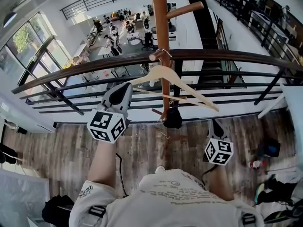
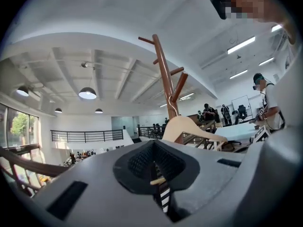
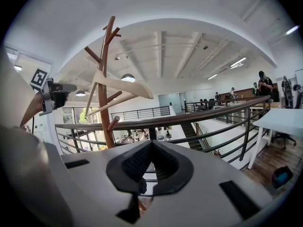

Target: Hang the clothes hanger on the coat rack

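Note:
A pale wooden clothes hanger (image 1: 176, 82) hangs by its metal hook from a low peg of the brown wooden coat rack (image 1: 160, 13). My left gripper (image 1: 125, 91) is shut and empty, just left of the hanger's left arm tip and apart from it. In the left gripper view the hanger (image 2: 188, 127) and the coat rack (image 2: 164, 82) stand beyond the closed left gripper (image 2: 154, 149). Lower right, my right gripper (image 1: 215, 126) is shut with nothing in it. The right gripper view looks over the right gripper (image 3: 150, 149) at the hanger (image 3: 124, 85) on the coat rack (image 3: 105, 89).
A dark curved railing (image 1: 227, 56) runs right behind the rack, with an open drop to a lower floor beyond it. A white table (image 3: 283, 118) stands at the right. Bags (image 1: 270, 148) lie on the wood floor. Other people stand at the far right.

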Action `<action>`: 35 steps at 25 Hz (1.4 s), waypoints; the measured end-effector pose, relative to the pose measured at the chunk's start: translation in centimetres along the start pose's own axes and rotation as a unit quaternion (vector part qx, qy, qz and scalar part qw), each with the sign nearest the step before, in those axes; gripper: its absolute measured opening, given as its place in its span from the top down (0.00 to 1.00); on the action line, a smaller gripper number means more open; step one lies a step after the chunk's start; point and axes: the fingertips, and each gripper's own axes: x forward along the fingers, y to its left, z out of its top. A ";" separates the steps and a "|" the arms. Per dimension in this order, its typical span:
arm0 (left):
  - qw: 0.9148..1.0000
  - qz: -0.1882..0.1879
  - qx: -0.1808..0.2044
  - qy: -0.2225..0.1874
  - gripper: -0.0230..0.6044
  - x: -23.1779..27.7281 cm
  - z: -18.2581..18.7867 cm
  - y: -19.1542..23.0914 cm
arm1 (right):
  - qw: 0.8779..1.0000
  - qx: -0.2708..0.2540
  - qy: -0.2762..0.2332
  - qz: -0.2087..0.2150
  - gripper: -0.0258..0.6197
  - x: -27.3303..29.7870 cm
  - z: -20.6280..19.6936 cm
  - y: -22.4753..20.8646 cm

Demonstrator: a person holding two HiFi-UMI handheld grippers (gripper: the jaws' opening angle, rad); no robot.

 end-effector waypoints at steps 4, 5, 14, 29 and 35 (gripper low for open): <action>0.999 0.035 0.003 0.030 0.96 -0.5 -4.3 -1.9 | 1.000 0.000 -0.002 0.010 0.96 0.2 0.0 0.7; 0.999 0.039 0.000 0.037 0.96 -0.6 -5.4 -2.5 | 1.000 -0.001 -0.002 0.012 0.96 0.2 0.0 0.9; 0.996 0.008 -0.051 0.073 0.96 0.9 -11.5 -9.9 | 0.999 -0.003 -0.006 0.038 0.96 0.2 -0.1 2.8; 0.994 -0.011 -0.039 0.102 0.96 2.9 -13.0 -13.8 | 0.998 0.014 -0.002 0.069 0.96 0.0 -0.6 3.7; 0.993 -0.011 -0.039 0.109 0.96 3.1 -13.5 -14.0 | 0.998 0.011 -0.005 0.069 0.96 0.0 -0.4 3.6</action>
